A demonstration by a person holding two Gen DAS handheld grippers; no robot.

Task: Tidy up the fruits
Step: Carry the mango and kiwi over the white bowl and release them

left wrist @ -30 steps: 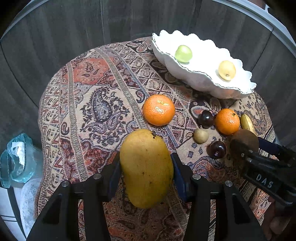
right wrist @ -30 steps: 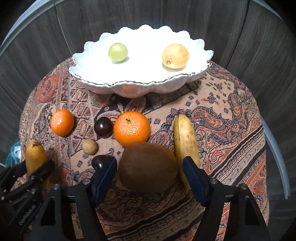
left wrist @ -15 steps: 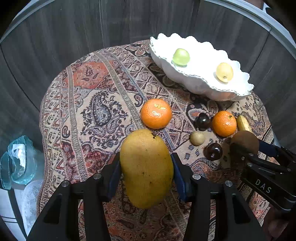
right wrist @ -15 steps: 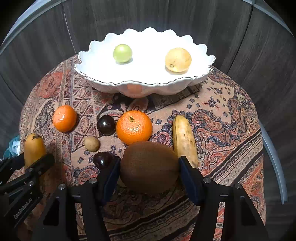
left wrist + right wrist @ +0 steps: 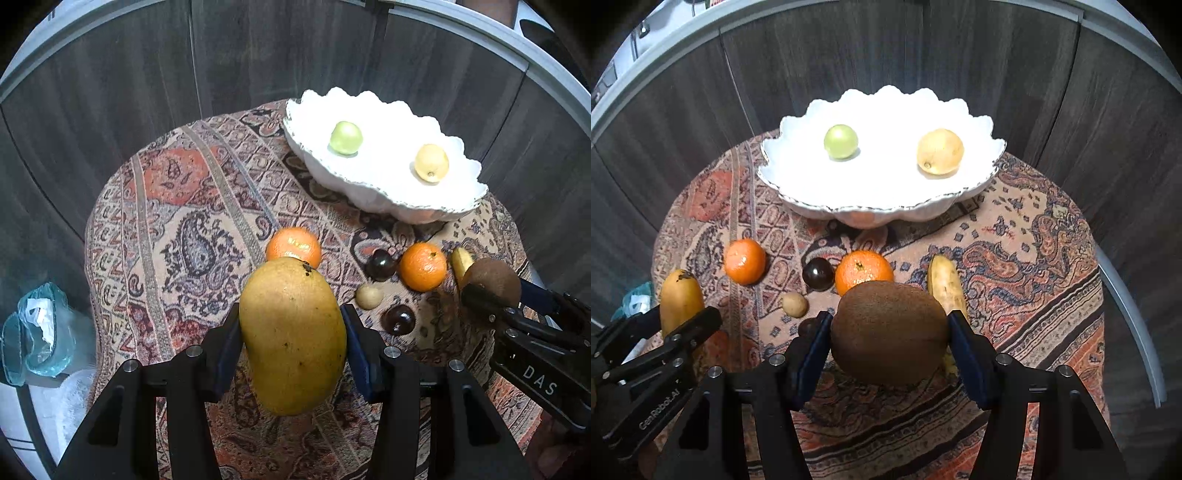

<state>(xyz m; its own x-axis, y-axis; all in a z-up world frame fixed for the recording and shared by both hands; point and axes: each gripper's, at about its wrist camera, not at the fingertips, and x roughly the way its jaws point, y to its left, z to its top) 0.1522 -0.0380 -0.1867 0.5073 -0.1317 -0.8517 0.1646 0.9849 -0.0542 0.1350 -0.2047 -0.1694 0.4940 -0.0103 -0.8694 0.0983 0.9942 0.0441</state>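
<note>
Two fruits fill my fingers: left fingers (image 5: 291, 347) clamp a smooth mango (image 5: 291, 336), right fingers (image 5: 888, 347) a fuzzy kiwi (image 5: 888, 330); only the right view shows the whole banana (image 5: 945, 284) beside them.

In the left wrist view, white letters "DAS" are read on the black body of the right gripper (image 5: 491, 291), at about four o'clock. In the right wrist view, the white wording "GenRobot.AI" is seen along the black body of the left gripper (image 5: 683, 314), at about eight o'clock — slanted upward. No other text can be read.
</note>
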